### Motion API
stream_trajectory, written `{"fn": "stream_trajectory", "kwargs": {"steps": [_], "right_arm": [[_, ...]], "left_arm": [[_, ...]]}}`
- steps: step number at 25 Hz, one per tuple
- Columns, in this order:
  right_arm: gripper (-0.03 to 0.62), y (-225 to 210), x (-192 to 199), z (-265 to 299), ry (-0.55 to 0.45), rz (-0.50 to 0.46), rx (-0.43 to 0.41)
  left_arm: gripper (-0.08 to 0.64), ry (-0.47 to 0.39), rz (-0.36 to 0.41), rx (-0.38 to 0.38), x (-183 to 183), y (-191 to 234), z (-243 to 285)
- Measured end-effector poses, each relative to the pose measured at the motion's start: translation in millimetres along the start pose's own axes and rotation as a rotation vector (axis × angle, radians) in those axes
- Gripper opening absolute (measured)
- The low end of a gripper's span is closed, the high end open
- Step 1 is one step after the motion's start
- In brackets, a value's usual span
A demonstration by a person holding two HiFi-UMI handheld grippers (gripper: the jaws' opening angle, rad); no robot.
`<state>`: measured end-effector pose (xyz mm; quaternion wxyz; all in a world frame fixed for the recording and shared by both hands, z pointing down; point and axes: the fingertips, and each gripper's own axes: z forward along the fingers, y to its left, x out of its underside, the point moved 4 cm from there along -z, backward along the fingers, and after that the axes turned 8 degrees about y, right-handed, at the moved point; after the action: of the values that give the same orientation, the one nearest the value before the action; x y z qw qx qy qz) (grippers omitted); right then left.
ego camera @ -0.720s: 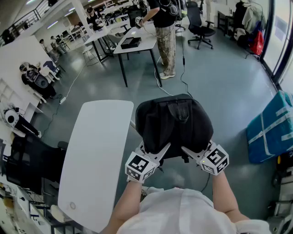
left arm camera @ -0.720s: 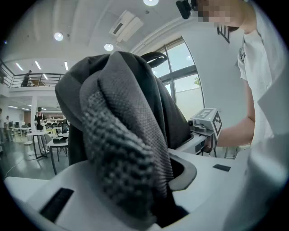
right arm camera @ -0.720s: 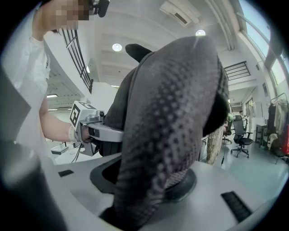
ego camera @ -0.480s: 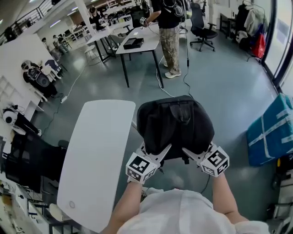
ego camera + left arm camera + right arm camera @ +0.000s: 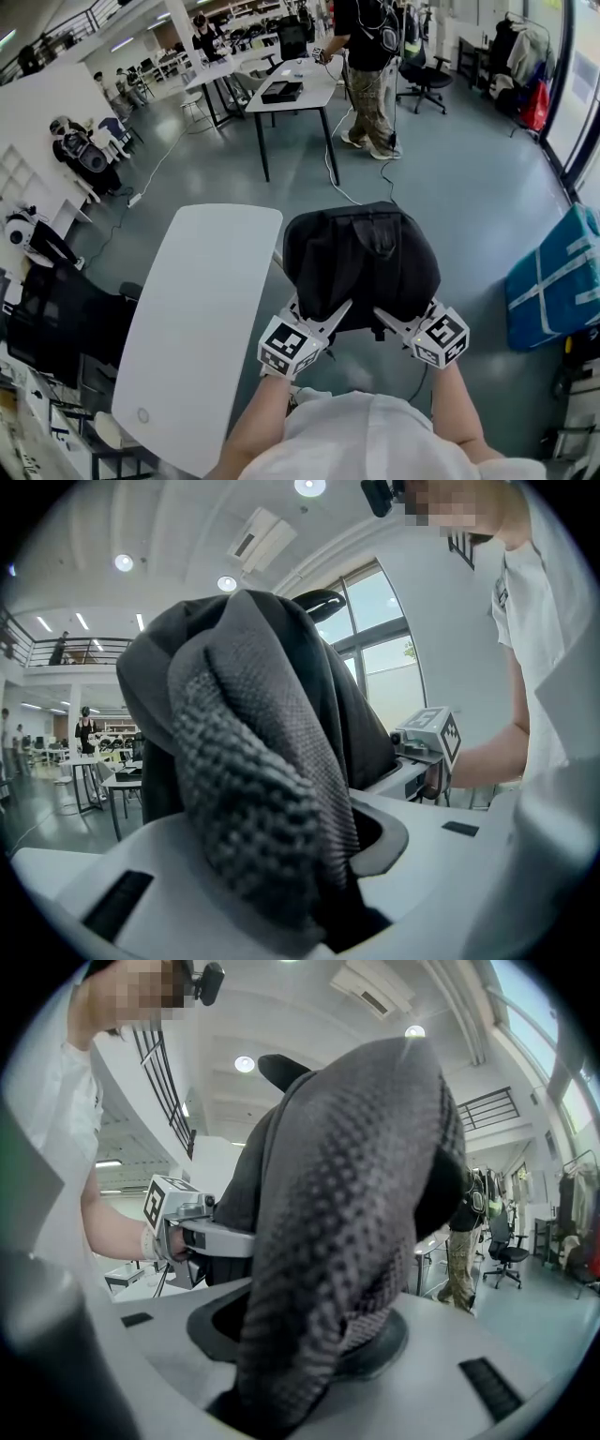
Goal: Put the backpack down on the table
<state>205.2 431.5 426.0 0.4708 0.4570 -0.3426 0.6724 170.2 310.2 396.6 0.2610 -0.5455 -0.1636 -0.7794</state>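
Observation:
A black backpack (image 5: 361,262) hangs in the air in front of me, to the right of the white table (image 5: 202,309). My left gripper (image 5: 326,314) is shut on its padded mesh shoulder strap (image 5: 253,799), which fills the left gripper view. My right gripper (image 5: 396,317) is shut on the other mesh strap (image 5: 347,1222). In each gripper view the opposite gripper shows beyond the bag, the right gripper (image 5: 427,747) in one and the left gripper (image 5: 183,1227) in the other. The bag's top handle (image 5: 382,225) faces away from me.
The long white table's edge (image 5: 267,253) lies just left of the backpack. A black chair (image 5: 56,328) stands at its far side. A blue bag (image 5: 558,281) lies on the floor at right. A person (image 5: 370,66) stands by another table (image 5: 295,89) ahead.
The backpack and both grippers stay in nearly the same place and grip. The view has tilted slightly. The person ahead has stepped to the right.

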Motion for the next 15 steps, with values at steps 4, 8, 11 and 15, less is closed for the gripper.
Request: {"fn": "stream_trajectory", "kwargs": {"steps": [4, 8, 11, 15], "right_arm": [[0.193, 1.4, -0.7, 2.5, -0.012, 0.003, -0.011], [0.195, 0.3, 0.8, 2.8, -0.003, 0.003, -0.015], [0.195, -2.4, 1.1, 2.6, -0.001, 0.002, -0.025], [0.195, -3.9, -0.9, 6.7, -0.004, -0.001, -0.035]], "left_arm": [[0.135, -0.005, -0.002, -0.007, 0.7, 1.3, -2.5], [0.135, -0.008, -0.013, -0.012, 3.4, 0.7, -1.6], [0.135, -0.008, -0.018, -0.016, 3.2, 0.5, 1.3], [0.135, -0.013, -0.023, -0.027, 3.1, 4.3, 0.7]]}}
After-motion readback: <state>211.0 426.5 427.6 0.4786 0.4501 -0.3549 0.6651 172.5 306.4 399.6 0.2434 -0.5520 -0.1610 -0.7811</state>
